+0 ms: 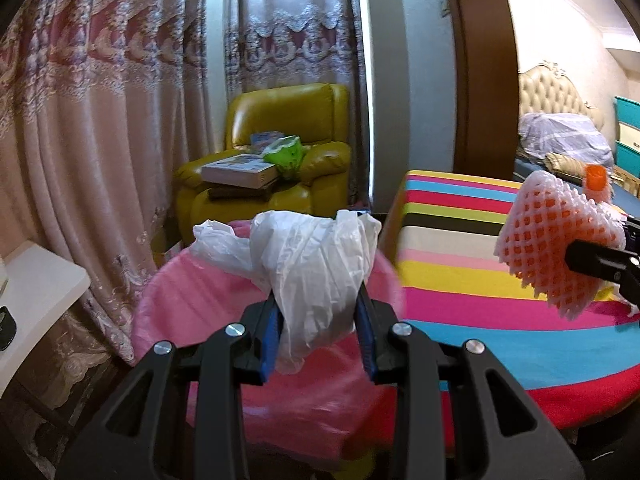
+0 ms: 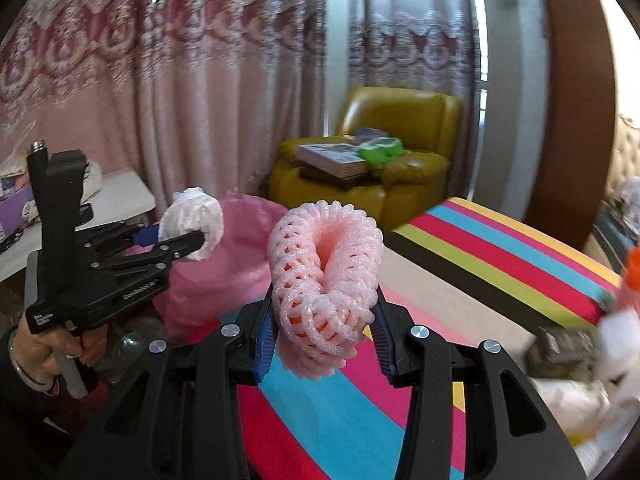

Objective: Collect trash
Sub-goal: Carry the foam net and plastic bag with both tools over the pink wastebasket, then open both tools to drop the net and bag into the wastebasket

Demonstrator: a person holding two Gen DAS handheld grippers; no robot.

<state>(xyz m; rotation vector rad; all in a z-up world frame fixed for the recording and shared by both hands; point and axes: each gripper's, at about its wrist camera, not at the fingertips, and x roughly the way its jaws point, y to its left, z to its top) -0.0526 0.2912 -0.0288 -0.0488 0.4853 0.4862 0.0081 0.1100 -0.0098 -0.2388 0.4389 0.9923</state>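
risk first: both loads are light and springy; the crumpled white thin-plastic bag [image 1: 316, 276] could slide out from between the pads, and the pink foam-net fruit sleeve [image 2: 326, 280] could spring free if the squeeze eases before either is over the bin; a drop short lands on the striped multicolour tablecloth [image 1: 480, 320] or the floor.
left gripper [image 1: 318, 320]: fingers partly closed, clamped on the bag low down, most of it billowing above and ahead of the tips; pink-lined trash bin [image 1: 192, 308] directly beyond and below them.
right gripper [image 2: 325, 320]: fingers a bit wider, clamped on the folded sleeve; cloth under the tips, bin [image 2: 248, 248] ahead-left; yellow leather armchair [image 2: 400, 152] far beyond.
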